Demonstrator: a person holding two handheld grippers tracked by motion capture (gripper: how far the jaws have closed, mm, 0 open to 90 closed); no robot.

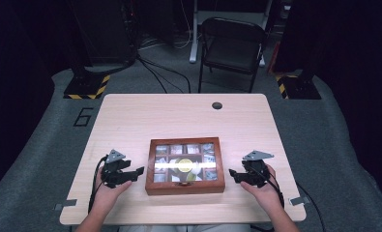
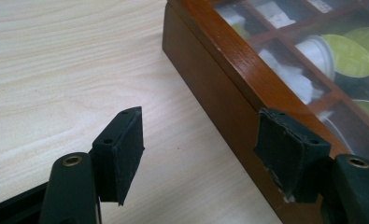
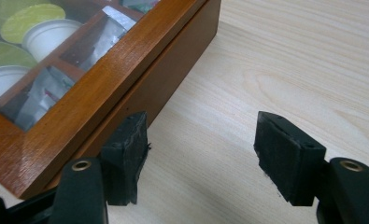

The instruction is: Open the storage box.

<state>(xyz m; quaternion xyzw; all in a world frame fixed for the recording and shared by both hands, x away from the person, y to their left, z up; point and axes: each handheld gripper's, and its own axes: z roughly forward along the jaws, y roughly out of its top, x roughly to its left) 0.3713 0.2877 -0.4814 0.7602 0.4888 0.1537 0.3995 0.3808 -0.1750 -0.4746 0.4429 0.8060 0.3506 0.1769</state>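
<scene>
A shut wooden box (image 1: pixel 185 189) with a glass-paned lid sits at the middle of the table's near half. Through the panes I see compartments with packets and green-topped capsules (image 2: pixel 349 53). My left gripper (image 1: pixel 141 171) rests open just left of the box, its jaws pointing at the box's left wall (image 2: pixel 219 93); one pad (image 2: pixel 287 151) overlaps the lid's edge in the left gripper view. My right gripper (image 1: pixel 231 173) stands open just right of the box, near the front right corner (image 3: pixel 28 163). Nothing lies between either pair of jaws.
The light wooden table (image 1: pixel 130 121) has a dark round hole (image 1: pixel 217 105) near its far edge. A black folding chair (image 1: pixel 232 46) stands beyond the table, with cables on the floor and striped stand bases (image 1: pixel 88 87) at both sides.
</scene>
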